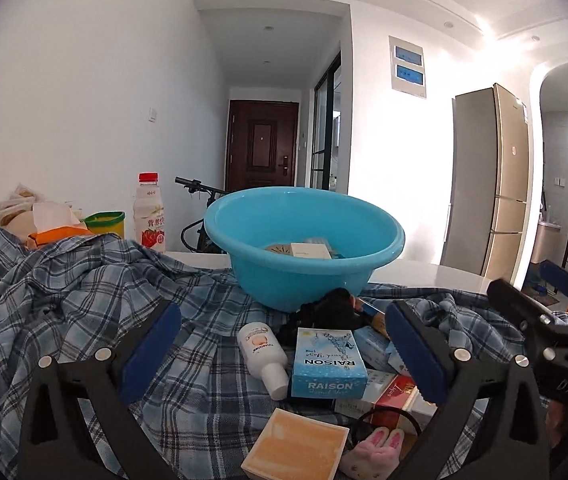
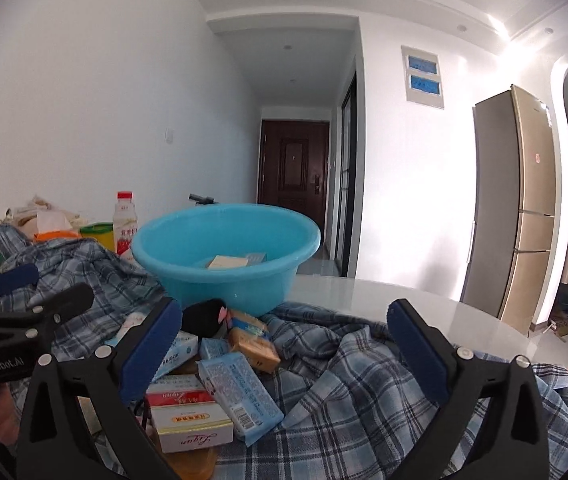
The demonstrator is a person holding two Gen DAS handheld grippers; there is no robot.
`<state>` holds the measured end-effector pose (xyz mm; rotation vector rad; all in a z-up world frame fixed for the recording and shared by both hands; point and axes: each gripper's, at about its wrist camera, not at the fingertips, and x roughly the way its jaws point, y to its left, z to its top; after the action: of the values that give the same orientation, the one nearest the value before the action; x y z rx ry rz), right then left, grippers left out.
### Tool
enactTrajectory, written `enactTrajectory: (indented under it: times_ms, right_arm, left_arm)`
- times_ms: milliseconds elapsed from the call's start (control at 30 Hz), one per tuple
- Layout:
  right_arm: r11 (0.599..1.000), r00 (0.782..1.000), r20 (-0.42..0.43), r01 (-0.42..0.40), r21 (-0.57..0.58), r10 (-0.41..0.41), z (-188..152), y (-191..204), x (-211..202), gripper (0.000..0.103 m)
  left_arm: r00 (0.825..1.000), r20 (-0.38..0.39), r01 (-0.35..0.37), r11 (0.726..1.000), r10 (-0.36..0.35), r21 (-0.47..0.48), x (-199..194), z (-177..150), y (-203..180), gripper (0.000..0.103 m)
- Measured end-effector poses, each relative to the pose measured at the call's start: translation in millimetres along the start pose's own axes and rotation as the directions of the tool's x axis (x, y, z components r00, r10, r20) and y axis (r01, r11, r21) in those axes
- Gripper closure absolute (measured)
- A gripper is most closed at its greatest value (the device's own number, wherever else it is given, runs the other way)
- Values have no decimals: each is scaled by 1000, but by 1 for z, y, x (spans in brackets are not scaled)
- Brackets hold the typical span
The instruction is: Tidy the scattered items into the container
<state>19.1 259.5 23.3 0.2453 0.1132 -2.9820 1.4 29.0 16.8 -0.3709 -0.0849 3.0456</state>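
- Blue plastic basin [image 1: 303, 240] is sitting at the far end of a plaid cloth [image 1: 84, 300] that is covering the bench [image 2: 403, 300]; a pale box [image 1: 311, 251] and a few other small items are already lying inside it.
- The left claw [image 1: 284, 356] is hovering with its fingers spread wide, gripping nothing, above a pile of small items on the cloth just in front of the basin.
- Between its blue pads, a light-blue RAISON box [image 1: 328, 364] is lying flat, with a white bottle [image 1: 264, 354] touching its left side, cap pointing toward the camera.
- Nearer the camera, an orange-and-cream box [image 1: 295, 446] and a pink bunny-eared toy [image 1: 375, 454] are resting at the edge of the pile; a black soft item [image 1: 331, 312] is lying against the foot of the basin.
- The right claw [image 2: 284, 356] is also standing spread and empty, hovering to the right of the same pile, mostly over bare cloth.
- In the right wrist view, a pale-blue packet [image 2: 240, 394] is lying tilted across a red-and-white box [image 2: 192, 424], and a tan bar in clear wrap [image 2: 254, 346] is sitting just behind them.
- Behind the cloth on the left, a red-capped drink bottle [image 1: 149, 216], a green-lidded yellow tub [image 1: 104, 222] and an orange tissue pack [image 1: 58, 232] are standing near one another.
- A fridge [image 1: 491, 184] and a dark door [image 1: 262, 146] are showing in the room beyond.
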Motion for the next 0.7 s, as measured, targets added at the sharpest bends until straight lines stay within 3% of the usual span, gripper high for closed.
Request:
enactTrajectory:
  times_ms: [133,233,433,700]
  right_arm:
    - [1000,994,-105,-5,-22,3,-2,5,16,1]
    - [1000,983,-182,-18,-8,16,-2,2,28,1]
    - [999,991,-137,2,37,3,-4,-8,19,1]
    - [999,990,-142,13,40,-7,-5,-8,23,1]
  left_arm:
    - [997,-58,-54,998,55,26,10,-3,-4,0]
    - [997,-45,-58,998,59,37,7,-4,-6,0]
    - [997,-49,-54,998,56,40,8,-5,-5,0]
    - [997,-51,-51,998,53,42,8,-4,-6,0]
